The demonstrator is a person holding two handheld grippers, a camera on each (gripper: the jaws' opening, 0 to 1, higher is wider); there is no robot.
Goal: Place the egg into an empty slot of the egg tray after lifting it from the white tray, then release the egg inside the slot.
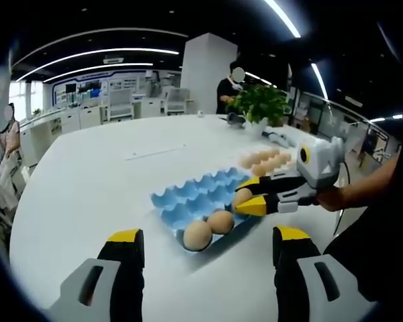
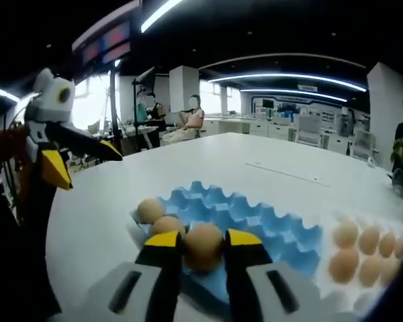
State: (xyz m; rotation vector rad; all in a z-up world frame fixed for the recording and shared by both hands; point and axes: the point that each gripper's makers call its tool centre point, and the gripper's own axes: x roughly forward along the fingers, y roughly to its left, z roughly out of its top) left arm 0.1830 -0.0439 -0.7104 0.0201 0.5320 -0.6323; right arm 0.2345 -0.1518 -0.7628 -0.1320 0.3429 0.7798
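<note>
An open-plan office with strip lights overhead, white cabinets and a white pillar lies behind a broad white desk. No brand, label or writing is legible on anything here. A blue egg tray sits toward the desk's near edge, with two brown eggs resting in its nearest slots. Beyond it along the desk, a white tray carries rows of pale eggs. A potted plant stands at the far edge, with a person behind it.

In the right gripper view, the right gripper has its yellow-tipped fingers clenched on a brown egg, held just above the near slots of the blue tray, beside the two already seated. The left gripper view shows the same grasp from the side.

The left gripper hangs over the desk near the blue tray with its fingers released and wide apart, grasping nothing.
</note>
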